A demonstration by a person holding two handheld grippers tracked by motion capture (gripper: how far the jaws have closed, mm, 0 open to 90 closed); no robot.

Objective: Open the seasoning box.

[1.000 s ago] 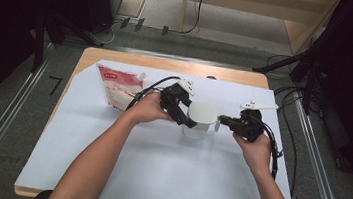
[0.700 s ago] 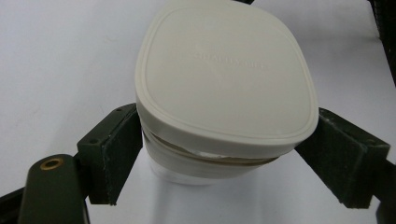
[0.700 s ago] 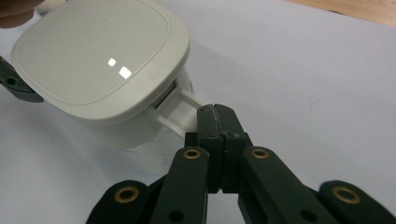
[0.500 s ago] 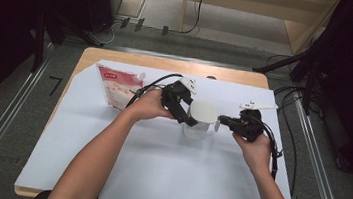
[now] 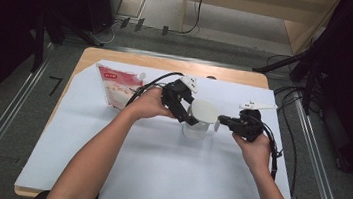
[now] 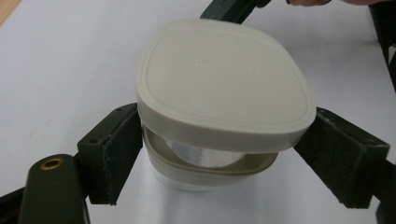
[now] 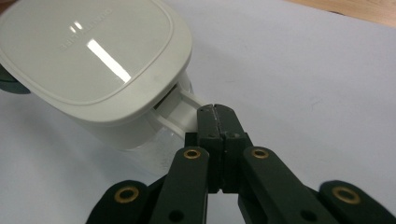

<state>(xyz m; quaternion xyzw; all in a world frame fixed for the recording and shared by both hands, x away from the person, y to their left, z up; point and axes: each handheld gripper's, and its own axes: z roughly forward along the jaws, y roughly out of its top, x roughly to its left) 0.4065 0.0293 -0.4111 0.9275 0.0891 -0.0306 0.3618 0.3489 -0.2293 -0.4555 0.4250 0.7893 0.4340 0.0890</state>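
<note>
So there's a small clear jar [image 5: 196,127] with a cream lid [image 5: 205,111] sitting mid-tabletop [image 5: 156,167] on the white sheet, and the person is working the lid open with both tools.

The left hand-held gripper [image 6: 219,158] has its pads either side of the jar's collar, just under the lid. They look snug against it, so I'd call that a clamp on the jar. The right hand-held gripper [image 7: 215,114] is pressed together on the little white tab [image 7: 180,109] that sticks out of the lid's side latch. In the left gripper view the lid already sits tilted, lifted at the near edge, with a silvery seal showing underneath.

If I were doing this step, I'd keep the left one squeezing low on the collar and not let it ride up onto the lid, otherwise you're fighting yourself. Pull the tab up and outward slowly, no yanking. The jar looks light and would probably tip or skid on that sheet. The grip on the tab also looks shallow, right at the jaw tips, so it could slip off.

There's a red and white pouch [image 5: 115,85] off to the left, well away from all this.
</note>
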